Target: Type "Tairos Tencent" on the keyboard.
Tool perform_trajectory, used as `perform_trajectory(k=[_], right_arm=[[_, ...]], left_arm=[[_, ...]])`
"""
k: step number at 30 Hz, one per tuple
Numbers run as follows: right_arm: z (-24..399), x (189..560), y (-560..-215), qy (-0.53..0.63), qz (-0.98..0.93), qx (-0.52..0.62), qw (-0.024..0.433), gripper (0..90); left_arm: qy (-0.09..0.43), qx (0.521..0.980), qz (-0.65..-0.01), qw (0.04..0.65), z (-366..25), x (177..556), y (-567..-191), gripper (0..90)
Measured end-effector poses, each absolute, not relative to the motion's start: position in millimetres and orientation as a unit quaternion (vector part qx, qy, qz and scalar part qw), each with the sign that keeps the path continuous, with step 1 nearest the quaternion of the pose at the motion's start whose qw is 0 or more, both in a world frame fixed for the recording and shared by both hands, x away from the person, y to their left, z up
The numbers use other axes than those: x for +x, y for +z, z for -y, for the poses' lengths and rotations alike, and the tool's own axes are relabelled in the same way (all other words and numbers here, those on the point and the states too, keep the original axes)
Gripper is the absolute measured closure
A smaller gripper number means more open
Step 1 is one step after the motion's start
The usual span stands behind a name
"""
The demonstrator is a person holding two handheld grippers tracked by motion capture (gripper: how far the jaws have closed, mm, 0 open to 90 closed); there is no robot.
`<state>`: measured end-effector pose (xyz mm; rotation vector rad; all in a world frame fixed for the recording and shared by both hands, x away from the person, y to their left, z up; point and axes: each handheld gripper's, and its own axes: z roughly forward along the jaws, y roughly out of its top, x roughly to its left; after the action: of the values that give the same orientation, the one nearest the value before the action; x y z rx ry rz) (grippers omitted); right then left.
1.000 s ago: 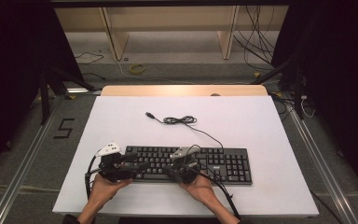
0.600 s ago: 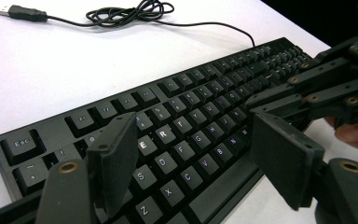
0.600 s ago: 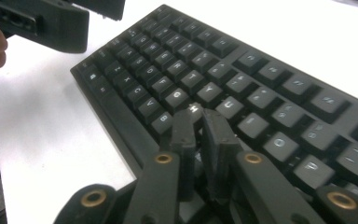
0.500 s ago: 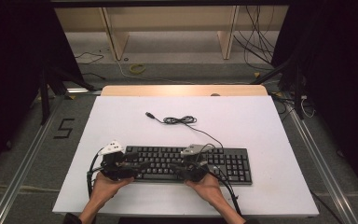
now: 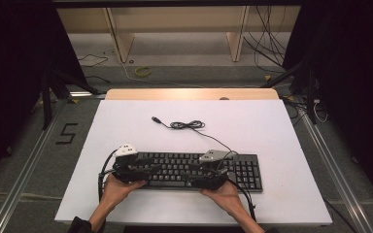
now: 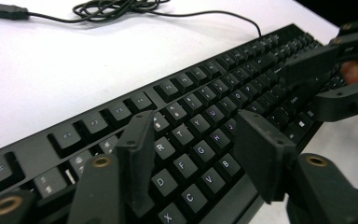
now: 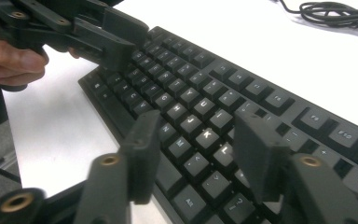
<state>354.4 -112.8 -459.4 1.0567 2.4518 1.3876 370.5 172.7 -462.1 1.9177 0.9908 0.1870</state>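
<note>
While both pairs of fingers (image 6: 200, 158) hover parted, gripping nothing, the keyboard (image 5: 194, 167) lies just beneath them.

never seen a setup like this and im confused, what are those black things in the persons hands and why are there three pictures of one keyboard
A person sits at a white table and holds a hand-held gripper in each hand: a tool with two black jaws that open and close like tongs. The left hand-held gripper and the right hand-held gripper both hover over a black keyboard.

One picture comes from a fixed camera above, looking down on the table. The other two come from small cameras riding on each tool, looking along its own jaws, so the keyboard appears close up.

The keyboard's thin cable lies partly coiled on the table behind it, ending in a plug.

Nothing is held: both pairs of jaws stand apart above the keys. The left pair has just been closing somewhat, the right pair opening.
</note>
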Motion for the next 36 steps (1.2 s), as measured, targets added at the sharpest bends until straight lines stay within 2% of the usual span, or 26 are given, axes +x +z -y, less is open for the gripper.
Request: perform_trajectory(k=[14, 19, 23, 36], right_arm=[[124, 343, -455, 0.475, -0.807, 0.346, 0.067, 39.3], [126, 340, -453, 0.478, -0.806, 0.344, 0.067, 38.3], [127, 338, -453, 0.478, -0.806, 0.342, 0.067, 37.9], [129, 335, -452, 0.48, -0.805, 0.341, 0.069, 34.8]], left_arm=[[0.078, 0.809, -0.391, 0.432, -153, 384, -466, 78.0], [0.079, 0.819, -0.387, 0.416, -146, 387, -468, 85.4], [0.078, 0.823, -0.387, 0.409, -145, 389, -469, 89.0], [0.075, 0.829, -0.389, 0.396, -142, 394, -473, 89.4]])
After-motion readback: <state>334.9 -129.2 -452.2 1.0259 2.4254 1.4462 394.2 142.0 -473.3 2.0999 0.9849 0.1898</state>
